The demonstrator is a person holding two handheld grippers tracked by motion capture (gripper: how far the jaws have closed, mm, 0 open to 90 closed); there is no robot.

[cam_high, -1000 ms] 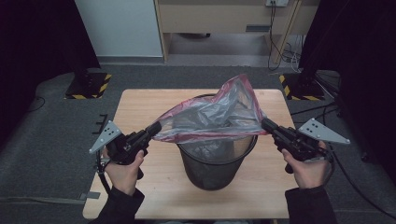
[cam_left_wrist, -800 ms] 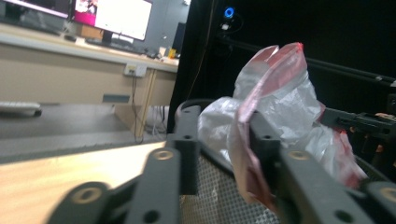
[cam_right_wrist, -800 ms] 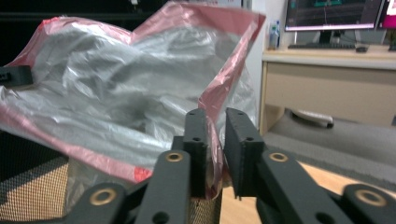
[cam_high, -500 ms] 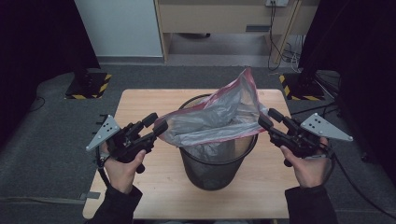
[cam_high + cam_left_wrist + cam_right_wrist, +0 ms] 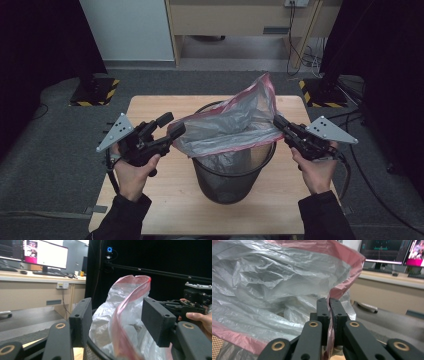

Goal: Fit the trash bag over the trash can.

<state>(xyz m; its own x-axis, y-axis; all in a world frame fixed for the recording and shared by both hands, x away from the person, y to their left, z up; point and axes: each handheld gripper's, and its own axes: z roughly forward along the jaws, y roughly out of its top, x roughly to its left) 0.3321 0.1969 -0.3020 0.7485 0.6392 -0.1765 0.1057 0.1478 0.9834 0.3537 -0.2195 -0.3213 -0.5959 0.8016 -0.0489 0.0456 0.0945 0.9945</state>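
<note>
- Right gripper [image 5: 276,121], at the right of the high view, has its jaws pinched together on the pink hem of the bag [image 5: 235,127]; the right gripper view shows the film trapped between the two black pads at centre frame [image 5: 328,305].
- Left gripper [image 5: 172,126], at the left of the high view, stands with jaws spread wide and grips nothing; in the left gripper view the bag's pink edge [image 5: 125,315] runs through the gap between them, touching neither that I can tell.
- Bag: thin, crinkled, translucent grey film with a pink band along the mouth, draped over the black mesh bin [image 5: 230,172] that sits mid-table [image 5: 150,107]. Part of it sags inside the bin, and the far edge peaks upward toward the upper middle of the frame.
- Handling, as I judge it: very light, limp and slick, with no stiffness of its own, so it collapses wherever it is unsupported and could tear under a hard pull.
- Best hold is probably the pink hem, where the film looks doubled, taken opposite the right gripper's pinch so the mouth can be stretched over the rim.
</note>
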